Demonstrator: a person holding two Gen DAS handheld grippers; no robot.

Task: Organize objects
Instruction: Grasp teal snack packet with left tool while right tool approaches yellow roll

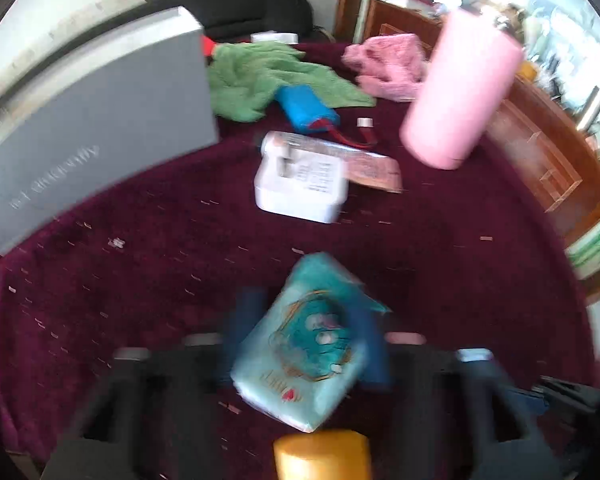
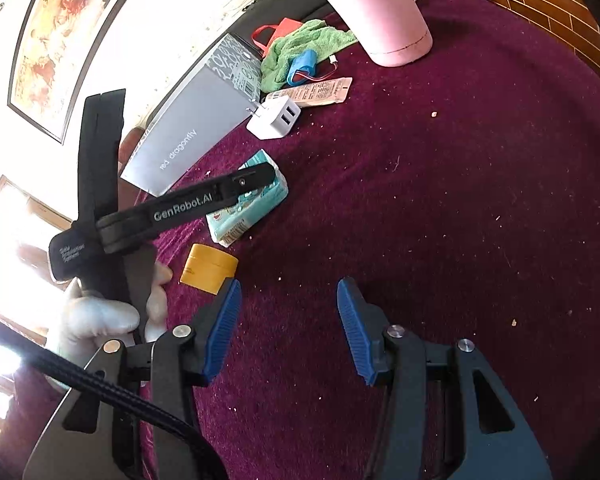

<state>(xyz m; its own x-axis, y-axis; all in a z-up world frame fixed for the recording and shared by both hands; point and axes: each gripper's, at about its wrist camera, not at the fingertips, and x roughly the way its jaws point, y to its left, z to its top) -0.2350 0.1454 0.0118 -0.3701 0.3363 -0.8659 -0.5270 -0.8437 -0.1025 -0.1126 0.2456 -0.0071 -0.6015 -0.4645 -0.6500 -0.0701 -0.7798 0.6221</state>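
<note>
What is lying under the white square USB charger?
The white square USB charger rests partly on a flat beige printed sachet, on the maroon plush cloth. The sachet's covered end cannot be seen.

surface: maroon cloth tabletop (image 2: 460,200), crumb-speckled | ahead-left of right tool (image 2: 288,328): yellow jar (image 2: 208,268), teal tissue pack (image 2: 252,204), white charger (image 2: 276,118), sachet (image 2: 320,90), blue battery pack (image 2: 302,66), green towel (image 2: 300,46), grey box (image 2: 196,116) | far ahead: pink bottle (image 2: 380,8)
</note>
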